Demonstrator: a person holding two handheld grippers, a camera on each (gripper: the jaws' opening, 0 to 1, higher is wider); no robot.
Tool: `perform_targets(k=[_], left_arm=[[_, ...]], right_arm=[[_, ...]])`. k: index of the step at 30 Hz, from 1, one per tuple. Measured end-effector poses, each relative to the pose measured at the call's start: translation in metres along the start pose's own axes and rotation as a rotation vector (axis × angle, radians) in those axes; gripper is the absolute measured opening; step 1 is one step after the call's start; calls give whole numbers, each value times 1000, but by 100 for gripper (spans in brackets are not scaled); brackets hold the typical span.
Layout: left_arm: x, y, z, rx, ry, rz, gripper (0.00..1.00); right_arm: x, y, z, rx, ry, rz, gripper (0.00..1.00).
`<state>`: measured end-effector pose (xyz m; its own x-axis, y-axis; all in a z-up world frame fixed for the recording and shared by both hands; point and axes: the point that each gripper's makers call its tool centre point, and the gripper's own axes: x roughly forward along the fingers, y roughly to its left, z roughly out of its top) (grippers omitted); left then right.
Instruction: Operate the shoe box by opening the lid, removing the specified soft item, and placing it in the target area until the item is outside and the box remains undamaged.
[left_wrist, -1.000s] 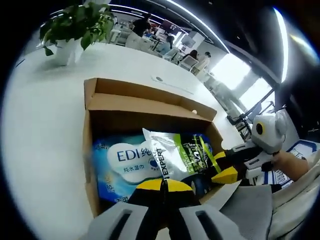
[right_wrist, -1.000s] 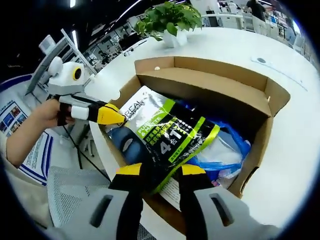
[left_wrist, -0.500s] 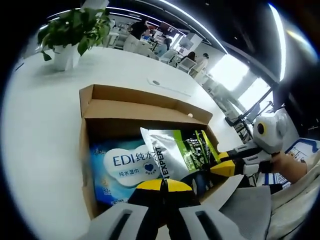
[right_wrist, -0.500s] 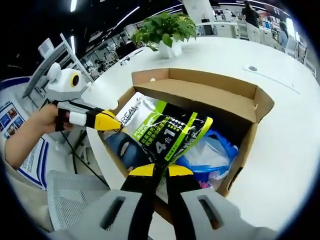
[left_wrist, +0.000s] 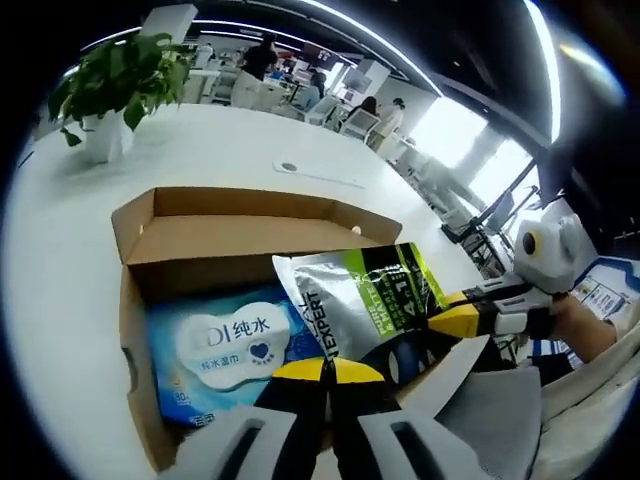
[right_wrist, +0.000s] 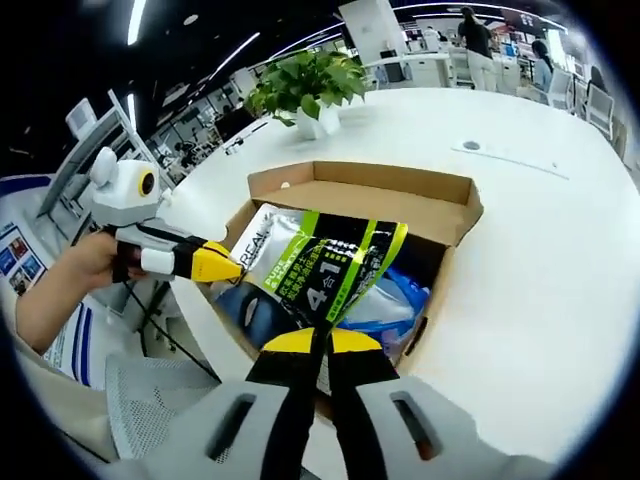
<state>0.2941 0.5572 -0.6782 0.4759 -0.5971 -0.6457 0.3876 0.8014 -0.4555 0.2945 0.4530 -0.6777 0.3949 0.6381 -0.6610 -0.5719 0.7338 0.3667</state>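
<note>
An open cardboard shoe box (left_wrist: 250, 200) (right_wrist: 370, 180) sits on a white table, its lid flap folded back. A silver, black and green soft pouch (left_wrist: 345, 305) (right_wrist: 330, 265) is held tilted above the box's near side. My left gripper (left_wrist: 325, 370) is shut on the pouch's silver edge and enters the right gripper view from the left (right_wrist: 215, 262). Shut on the pouch's green-striped end is my right gripper (right_wrist: 320, 342), which reaches into the left gripper view from the right (left_wrist: 455, 322). A blue wet-wipes pack (left_wrist: 220, 345) (right_wrist: 400, 295) lies inside the box.
A potted green plant (left_wrist: 110, 85) (right_wrist: 310, 85) stands on the table's far side. A round socket cap (left_wrist: 288, 167) (right_wrist: 470, 146) sits in the tabletop behind the box. A grey mesh chair (left_wrist: 500, 410) (right_wrist: 150, 400) is below the near table edge. People sit far behind.
The right gripper's jaws, apart around the pouch a second ago, have shut on it. Both grippers have risen with the pouch, and the box now sits lower and farther away.
</note>
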Motion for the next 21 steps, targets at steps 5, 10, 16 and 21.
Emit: perform_targets(k=[5,10,16,21], left_arm=[[10,-15,4,28,15,-22,0],[19,-30,9,50,22,-43,0],[29,-45,14,67,24,-64,0],[39,-57,20,80,21,-80,0]], right_arm=[[-13,-12,0,21,-11,-30,1],[-26,-26,-1,45,-27,-55,1],[-39,-42,-2,74,-41,-92,0],[-47,-55,-4,91,-48,-122,0]])
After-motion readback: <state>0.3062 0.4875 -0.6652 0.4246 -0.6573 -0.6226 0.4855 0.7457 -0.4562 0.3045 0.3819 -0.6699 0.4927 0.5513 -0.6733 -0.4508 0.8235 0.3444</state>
